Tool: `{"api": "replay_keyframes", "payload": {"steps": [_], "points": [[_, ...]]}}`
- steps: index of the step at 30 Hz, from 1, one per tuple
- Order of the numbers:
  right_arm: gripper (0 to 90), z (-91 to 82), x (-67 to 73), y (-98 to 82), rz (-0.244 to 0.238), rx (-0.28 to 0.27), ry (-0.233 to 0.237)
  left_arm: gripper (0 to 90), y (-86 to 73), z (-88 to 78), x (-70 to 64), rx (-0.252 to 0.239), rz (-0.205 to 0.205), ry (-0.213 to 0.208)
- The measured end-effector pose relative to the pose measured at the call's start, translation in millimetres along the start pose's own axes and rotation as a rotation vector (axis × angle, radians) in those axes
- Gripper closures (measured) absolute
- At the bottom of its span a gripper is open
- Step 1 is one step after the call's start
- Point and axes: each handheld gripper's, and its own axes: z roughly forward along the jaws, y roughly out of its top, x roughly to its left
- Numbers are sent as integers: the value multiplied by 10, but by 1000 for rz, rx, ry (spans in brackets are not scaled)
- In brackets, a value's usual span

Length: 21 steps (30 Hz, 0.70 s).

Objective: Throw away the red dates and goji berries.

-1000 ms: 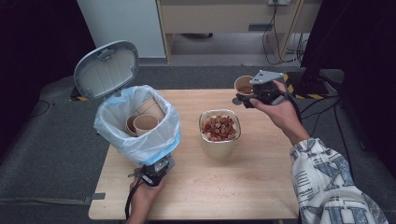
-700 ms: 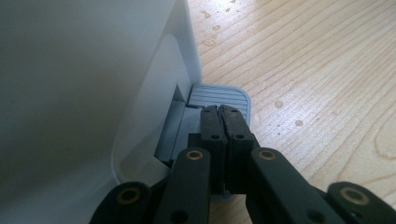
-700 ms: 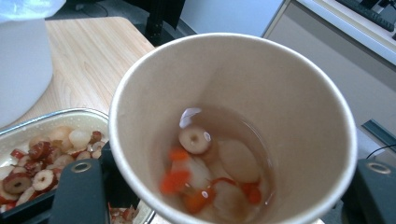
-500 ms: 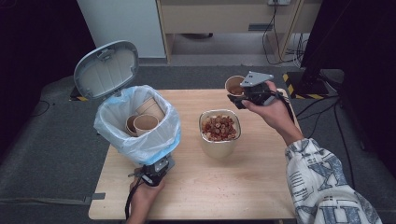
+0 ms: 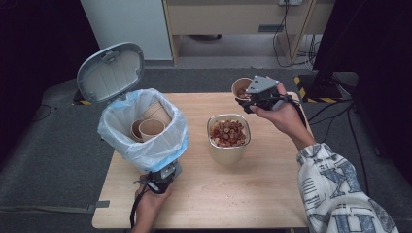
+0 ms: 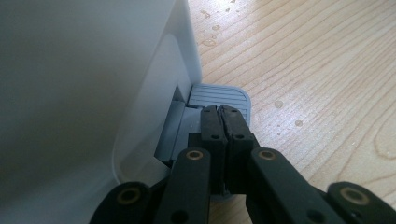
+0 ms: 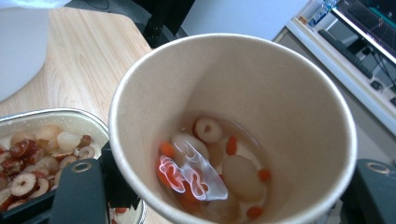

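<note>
A white pedal bin (image 5: 145, 148) stands at the table's left with its grey lid (image 5: 111, 72) raised and a clear liner over the rim. Brown paper cups (image 5: 151, 127) lie inside it. My left gripper (image 5: 167, 172) is shut at the bin's foot, its tips (image 6: 221, 112) resting on the grey pedal (image 6: 219, 93). My right gripper (image 5: 246, 100) is shut on a paper cup (image 5: 240, 87), held off the table at the back right. The cup (image 7: 233, 116) holds a little liquid with red berries and pale slices. A foil container (image 5: 228, 154) of dried fruit sits mid-table.
The wooden table (image 5: 272, 194) has bare room in front and to the right of the container. The container's rim (image 7: 56, 113) lies just below and left of the held cup. Cables and a dark stand are on the floor beyond the table's far right corner.
The right hand has drifted a little to the left with the paper cup, closer to the container. The left gripper has stayed on the pedal and the lid is still up.
</note>
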Motion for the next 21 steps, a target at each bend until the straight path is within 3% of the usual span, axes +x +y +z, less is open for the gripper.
{"api": "replay_keyframes", "payload": {"steps": [10, 14, 21], "points": [[299, 11, 47, 67, -51, 1, 4, 877, 1, 0, 0, 1, 1, 1], [299, 9, 42, 80, -43, 2, -4, 877, 1, 0, 1, 1, 0, -1], [298, -4, 84, 124, -92, 5, -17, 877, 2, 0, 0, 1, 0, 0]]}}
